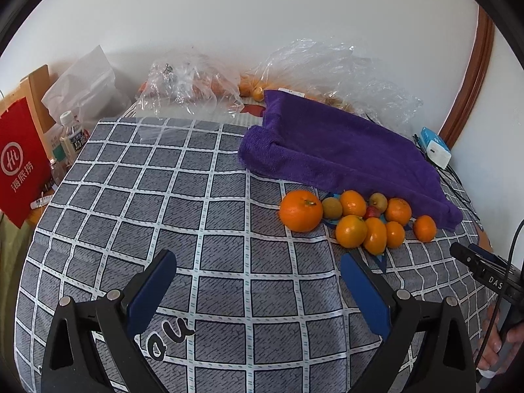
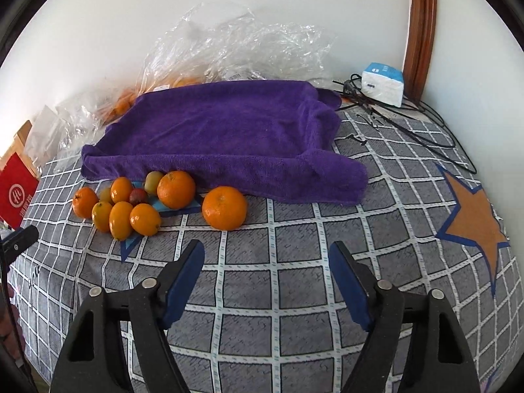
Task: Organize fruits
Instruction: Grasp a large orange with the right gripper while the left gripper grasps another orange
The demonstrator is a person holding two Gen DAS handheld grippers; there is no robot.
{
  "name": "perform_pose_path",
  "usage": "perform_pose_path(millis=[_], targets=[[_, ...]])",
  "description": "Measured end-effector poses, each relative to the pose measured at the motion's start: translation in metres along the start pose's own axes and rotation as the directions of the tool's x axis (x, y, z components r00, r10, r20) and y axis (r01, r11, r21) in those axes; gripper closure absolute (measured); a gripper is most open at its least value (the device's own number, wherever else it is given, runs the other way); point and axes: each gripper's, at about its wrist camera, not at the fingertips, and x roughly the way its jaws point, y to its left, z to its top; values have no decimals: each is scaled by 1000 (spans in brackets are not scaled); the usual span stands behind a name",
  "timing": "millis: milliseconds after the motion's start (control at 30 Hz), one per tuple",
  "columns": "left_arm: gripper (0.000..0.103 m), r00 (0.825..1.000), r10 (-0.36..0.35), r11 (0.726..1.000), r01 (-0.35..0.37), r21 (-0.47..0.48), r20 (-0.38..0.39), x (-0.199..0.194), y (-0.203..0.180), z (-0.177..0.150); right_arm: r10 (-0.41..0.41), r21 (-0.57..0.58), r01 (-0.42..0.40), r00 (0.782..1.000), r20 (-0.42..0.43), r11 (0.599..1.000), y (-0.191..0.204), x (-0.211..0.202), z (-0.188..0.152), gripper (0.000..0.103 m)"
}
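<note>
Beside purple towel (image 2: 226, 137), oranges (image 2: 224, 208), kiwis (image 2: 153, 181)

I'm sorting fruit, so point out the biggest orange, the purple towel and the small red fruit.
biggest orange (image 2: 224, 208): right wrist view, middle of its peel.
purple towel (image 2: 226, 131): right wrist view, flat top.
small red fruit (image 2: 138, 196): right wrist view, its visible top.

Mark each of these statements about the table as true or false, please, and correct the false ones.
1. The fruits lie on top of the purple towel. False: they lie on the checked cloth, at the towel's near edge.
2. The right gripper holds nothing. True.
3. The left gripper is shut on an orange. False: it is open and empty.
4. One small red fruit lies among the oranges. True.
</note>
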Motion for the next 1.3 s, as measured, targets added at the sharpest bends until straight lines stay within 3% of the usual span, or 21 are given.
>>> perform_pose_path(millis=[400, 667, 900, 1133, 1233, 1300], targets=[[8, 1000, 0, 1000, 0, 10, -18, 25, -5, 11, 72, -52, -75, 996, -55, 996, 21, 55, 17, 40], [9, 999, 11, 999, -8, 46, -52, 55, -19, 21, 50, -83, -53, 998, -34, 995, 27, 69, 25, 41], [21, 996, -42, 999, 45, 31, -81, 71, -21, 26, 60, -112, -63, 998, -29, 992, 29, 70, 28, 63], [33, 995, -45, 998, 48, 42, -85, 81, -26, 30, 53, -99, -57, 998, -35, 993, 28, 64, 25, 63], [44, 994, -68, 997, 72, 41, -91, 84, -28, 32, 53, -89, -56, 998, -38, 994, 27, 62, 24, 63], [59, 992, -82, 995, 86, 40, -96, 87, -30, 33, 49, -92, -53, 998, -39, 994, 28, 63, 24, 63]])
